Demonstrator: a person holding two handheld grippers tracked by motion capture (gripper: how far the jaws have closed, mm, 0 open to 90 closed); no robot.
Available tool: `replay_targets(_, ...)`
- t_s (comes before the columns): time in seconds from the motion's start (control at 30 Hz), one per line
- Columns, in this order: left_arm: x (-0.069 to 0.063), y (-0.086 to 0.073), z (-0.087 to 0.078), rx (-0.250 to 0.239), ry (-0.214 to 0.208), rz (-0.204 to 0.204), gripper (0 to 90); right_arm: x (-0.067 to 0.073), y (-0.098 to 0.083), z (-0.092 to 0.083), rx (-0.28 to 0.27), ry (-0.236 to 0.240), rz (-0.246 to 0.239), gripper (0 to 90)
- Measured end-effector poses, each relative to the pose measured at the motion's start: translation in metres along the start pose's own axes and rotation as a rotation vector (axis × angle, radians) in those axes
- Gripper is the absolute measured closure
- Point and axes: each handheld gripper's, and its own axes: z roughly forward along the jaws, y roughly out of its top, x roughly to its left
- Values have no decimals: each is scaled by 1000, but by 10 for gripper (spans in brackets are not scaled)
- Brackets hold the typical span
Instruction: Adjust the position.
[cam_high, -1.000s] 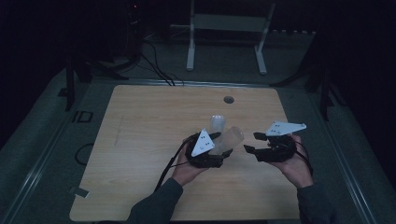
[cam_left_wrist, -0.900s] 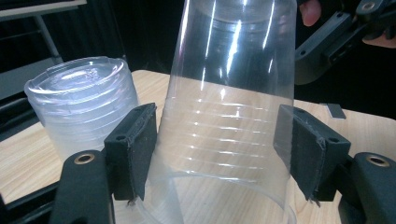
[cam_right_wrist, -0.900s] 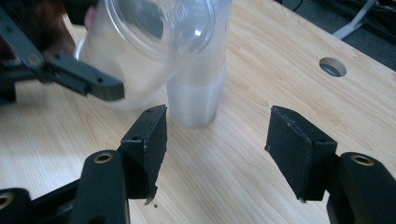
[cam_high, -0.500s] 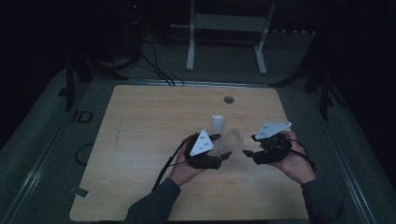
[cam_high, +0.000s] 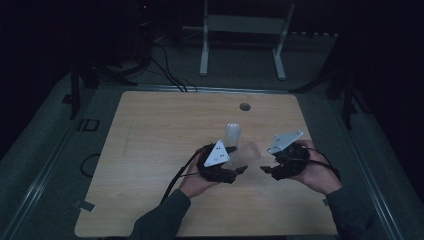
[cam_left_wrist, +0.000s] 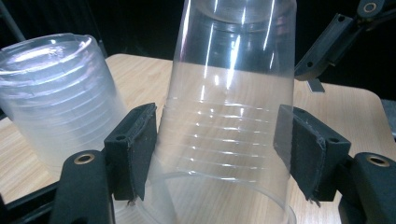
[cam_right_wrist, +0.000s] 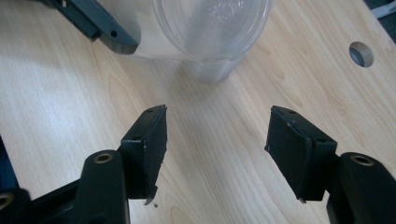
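My left gripper (cam_high: 237, 160) is shut on a clear plastic cup (cam_high: 251, 152) and holds it on its side above the table. Both pads (cam_left_wrist: 135, 149) press on the cup's ribbed wall (cam_left_wrist: 229, 121) near its wide end, and the narrow base points away. A stack of clear cups (cam_high: 232, 134) stands upright on the table just behind, and appears at the left of the left gripper view (cam_left_wrist: 56, 102). My right gripper (cam_high: 267, 162) faces the cup's base (cam_right_wrist: 210, 23) from the right. It is open (cam_right_wrist: 215, 144), with bare table between its pads.
The wooden table (cam_high: 150, 140) has a round cable hole (cam_high: 244, 106) near its far edge, which also shows in the right gripper view (cam_right_wrist: 361, 53). Cables trail from the left gripper over the near edge. A metal stand (cam_high: 240, 30) is on the floor beyond.
My right gripper has shifted a little to the left, toward the held cup. The left gripper and its cup have stayed in place.
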Motion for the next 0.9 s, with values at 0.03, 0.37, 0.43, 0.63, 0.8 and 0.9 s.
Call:
replay_targets(0.03,0,0,0,6,-3,4,308,0,0,0,9,2,-8,380)
replay_targets(0.37,3,0,2,70,-14,20,308,1,3,-2,51,31,-61,381)
replay_targets(0.43,2,0,3,78,-23,28,308,0,4,-3,60,35,-69,380)
replay_targets(0.63,-2,2,6,111,-48,67,308,2,6,-4,87,49,-102,380)
replay_targets(0.8,-4,2,8,133,-63,91,308,2,8,-4,99,68,-120,383)
replay_targets(0.9,-6,2,10,153,-67,107,308,2,8,-4,122,78,-131,383)
